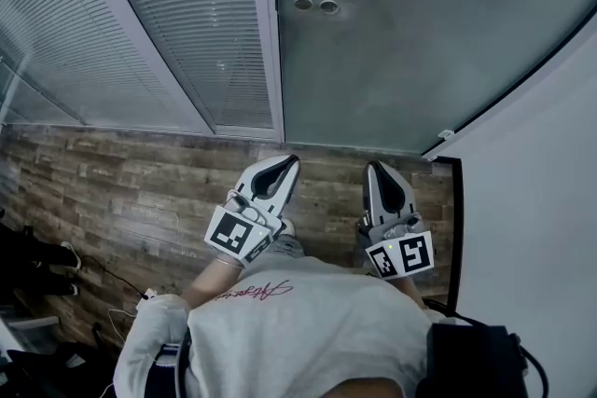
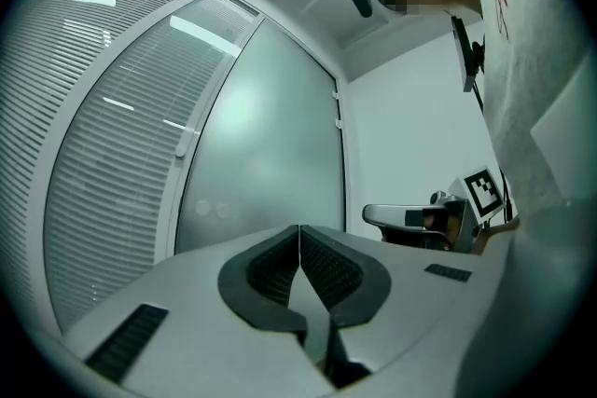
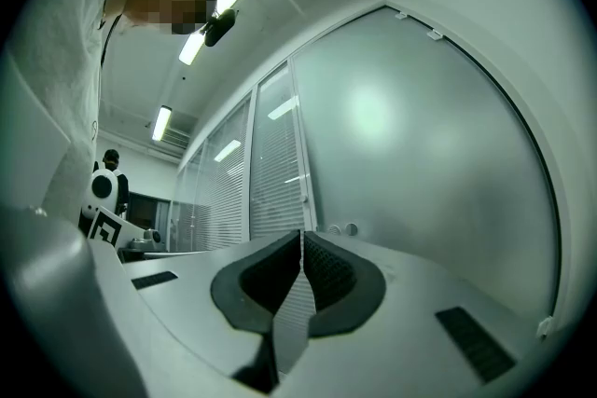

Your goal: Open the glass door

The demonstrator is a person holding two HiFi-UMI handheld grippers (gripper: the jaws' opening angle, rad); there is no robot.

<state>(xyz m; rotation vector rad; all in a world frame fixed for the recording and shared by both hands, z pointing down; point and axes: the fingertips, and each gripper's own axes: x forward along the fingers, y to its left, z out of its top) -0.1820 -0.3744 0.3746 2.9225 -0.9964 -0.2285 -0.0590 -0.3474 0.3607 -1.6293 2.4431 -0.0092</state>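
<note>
Both tongs sit low centre in the head view. Left gripper [image 1: 291, 161] has its jaws pressed together w/ nothing between the pads, and right gripper [image 1: 375, 166] is the same story, closed on nothing. Neither touches a thing: the tips hang over the floor, apart from the door.

And there's the glass door [image 1: 420, 42], frosted, filling the upper right of the frame. It's closed, w/ its bottom edge just beyond the gripper tips. Two round fittings [image 1: 315, 5] sit near its left edge at top centre (can't tell what they are). Left of those comes a pale frame post [image 1: 267, 33], then glazed panels [image 1: 177, 23] w/ slatted blinds curving off to the upper left.

Across the middle runs the wood-look floor [image 1: 121, 191], and a white wall [image 1: 532, 200] takes the right side. Bottom centre is the person's light shirt [image 1: 308, 331], w/ pink script across it.
</note>
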